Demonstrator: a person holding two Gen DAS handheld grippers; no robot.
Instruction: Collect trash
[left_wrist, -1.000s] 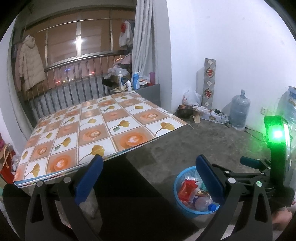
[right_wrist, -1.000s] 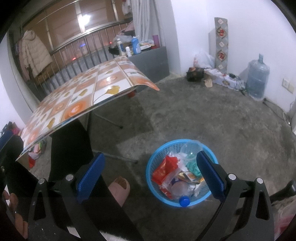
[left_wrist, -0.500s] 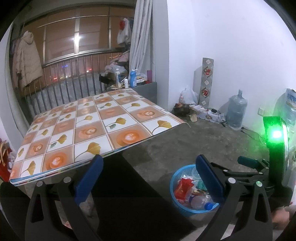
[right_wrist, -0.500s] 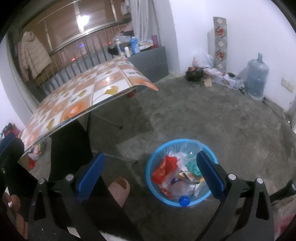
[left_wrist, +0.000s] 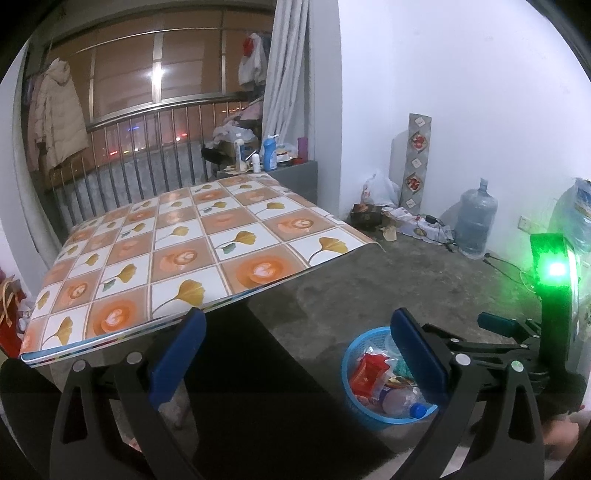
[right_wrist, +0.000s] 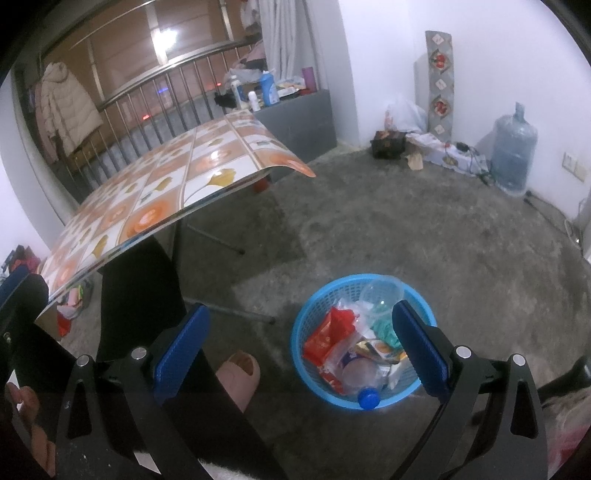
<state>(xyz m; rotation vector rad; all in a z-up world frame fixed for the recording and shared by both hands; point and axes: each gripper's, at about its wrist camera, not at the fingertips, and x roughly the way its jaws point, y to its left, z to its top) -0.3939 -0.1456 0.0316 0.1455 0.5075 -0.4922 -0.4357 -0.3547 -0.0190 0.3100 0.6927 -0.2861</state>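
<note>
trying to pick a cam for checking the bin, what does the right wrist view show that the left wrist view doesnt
Only the right wrist view: the whole blue basket from above, with a clear plastic cup on top, and a slippered foot.

Only the left wrist view: the flowered tabletop seen full and bare, and the right tongs' green light.

Both: open, empty tongs, the red wrapper, blue-capped bottle, water jug.

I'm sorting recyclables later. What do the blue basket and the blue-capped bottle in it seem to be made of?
Blue basket: likely moulded plastic, given its uniform glossy colour and perforated lattice wall. Blue-capped bottle: probably clear thin plastic, see-through with a screw cap.
</note>
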